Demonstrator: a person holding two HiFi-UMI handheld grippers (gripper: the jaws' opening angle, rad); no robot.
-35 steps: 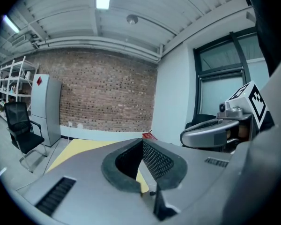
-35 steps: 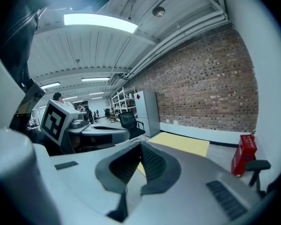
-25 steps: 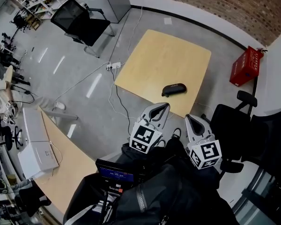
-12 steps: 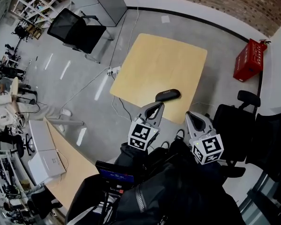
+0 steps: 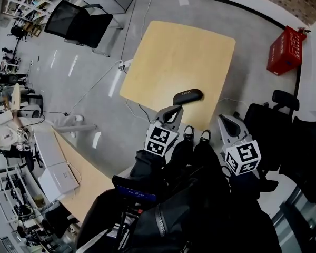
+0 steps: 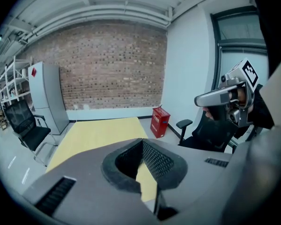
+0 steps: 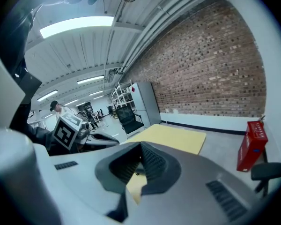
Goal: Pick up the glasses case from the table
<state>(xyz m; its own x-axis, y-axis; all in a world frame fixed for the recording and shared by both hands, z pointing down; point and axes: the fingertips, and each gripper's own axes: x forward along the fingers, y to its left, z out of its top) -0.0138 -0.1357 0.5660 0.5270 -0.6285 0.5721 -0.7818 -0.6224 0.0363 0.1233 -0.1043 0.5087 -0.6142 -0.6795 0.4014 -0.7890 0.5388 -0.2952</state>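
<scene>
**Glasses case on the table, not picked up, both grippers shut and empty**

Glasses case: black, oblong, lying flat on the light wood table, close to the table's 6 o'clock edge in the head view. Nothing is touching it.

Left gripper: tips sit at about 7 o'clock from the case, just beside it and over the table edge, not in contact. In the left gripper view its jaws meet at the tips with nothing clamped. Only tabletop shows through the gap behind the pads.

Right gripper: at about 4 o'clock from the case, off the table's near corner and clearly apart from the case. In the right gripper view its jaws are also closed tip to tip and hold nothing.

Surroundings: red crate on the floor at 3 o'clock from the table, black office chair at 10 o'clock.
</scene>
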